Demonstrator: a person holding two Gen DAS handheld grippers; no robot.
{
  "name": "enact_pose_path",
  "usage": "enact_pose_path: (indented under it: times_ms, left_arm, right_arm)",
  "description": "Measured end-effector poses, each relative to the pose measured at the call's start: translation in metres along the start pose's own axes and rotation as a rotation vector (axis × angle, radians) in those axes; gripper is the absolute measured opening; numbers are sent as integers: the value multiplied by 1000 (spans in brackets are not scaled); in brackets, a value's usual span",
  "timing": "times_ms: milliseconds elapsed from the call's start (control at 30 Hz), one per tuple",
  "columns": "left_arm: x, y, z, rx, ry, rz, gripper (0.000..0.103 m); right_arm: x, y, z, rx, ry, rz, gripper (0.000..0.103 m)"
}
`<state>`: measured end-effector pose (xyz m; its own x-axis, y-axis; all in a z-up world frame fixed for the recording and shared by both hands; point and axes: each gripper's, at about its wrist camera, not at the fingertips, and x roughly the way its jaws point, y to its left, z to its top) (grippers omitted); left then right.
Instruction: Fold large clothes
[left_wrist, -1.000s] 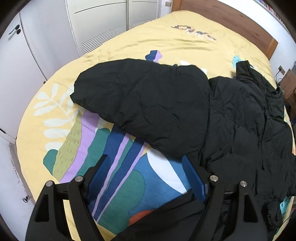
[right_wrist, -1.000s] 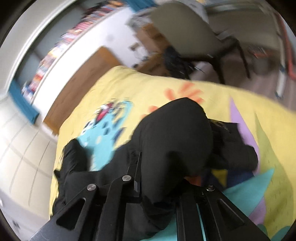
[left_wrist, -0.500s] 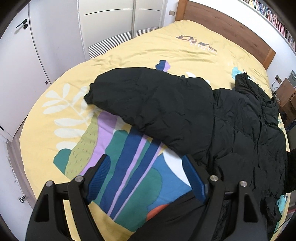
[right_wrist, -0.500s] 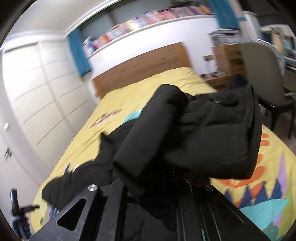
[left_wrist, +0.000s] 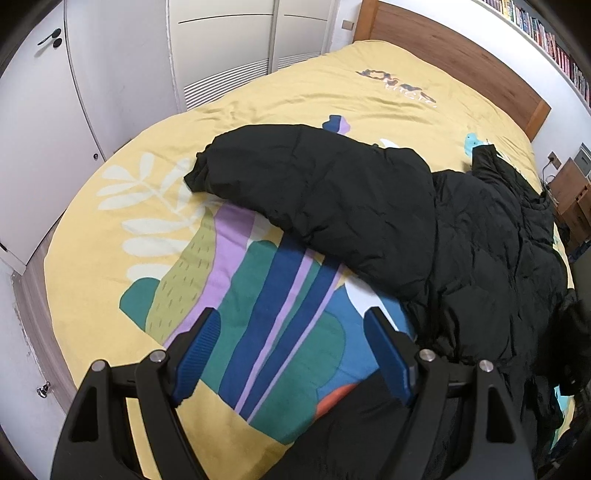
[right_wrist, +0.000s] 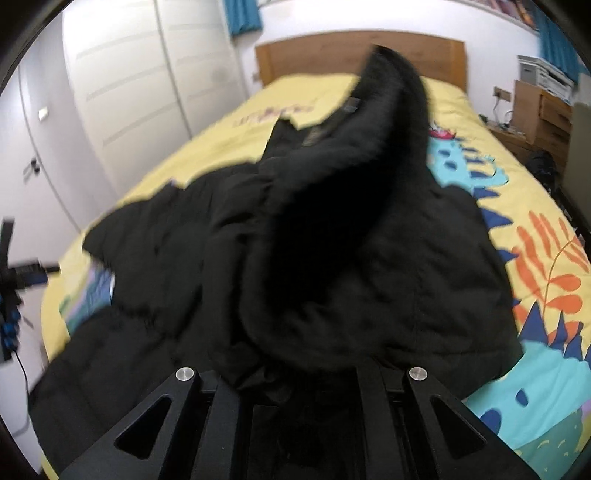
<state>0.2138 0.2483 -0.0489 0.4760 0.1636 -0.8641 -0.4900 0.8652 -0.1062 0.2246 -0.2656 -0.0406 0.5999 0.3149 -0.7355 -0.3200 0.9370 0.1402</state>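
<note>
Left wrist view looks down on the bed (left_wrist: 122, 266), with its yellow patterned cover, and on the black padded jacket (left_wrist: 480, 258) spread across the bed's right half. One sleeve (left_wrist: 314, 192) lies stretched toward the wardrobe (left_wrist: 110, 74), flat on the cover, probably laid out so it can be folded in over the body. The left hand-held gripper (left_wrist: 291, 354) hangs over the foot of the bed with its blue pads (left_wrist: 199, 350) spread wide and nothing between them; I judge it is waiting while the other hand works. A dark strip of cloth crosses under its right finger at the bed's near edge, and I cannot tell whether that is the jacket's hem or something else.

From the right wrist view, the right hand-held gripper (right_wrist: 303, 373) pinches a thick fold of the jacket (right_wrist: 406, 277), and a tall flap of it, maybe the hood or collar (right_wrist: 388, 110), stands up toward the headboard (right_wrist: 354, 51), apparently being carried over the body for a fold. The fingertips themselves are buried in black cloth, so the exact grip point is hidden. This view is motion-blurred, and black on black makes seams and edges hard to read. At the left edge beside the bed, the left hand-held gripper shows only as a cut-off dark shape.
</note>
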Motion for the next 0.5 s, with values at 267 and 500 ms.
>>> enact_pose_path:
  times_ms: [267, 500]
  left_arm:
    - [-14, -7, -6, 13, -14, -9, 79]
    - [-15, -9, -14, 23, -2, -14, 79]
  right_arm:
    - [-16, -5, -12, -24, -5, -28, 10]
    - [-11, 12, 1, -45, -25, -62, 10]
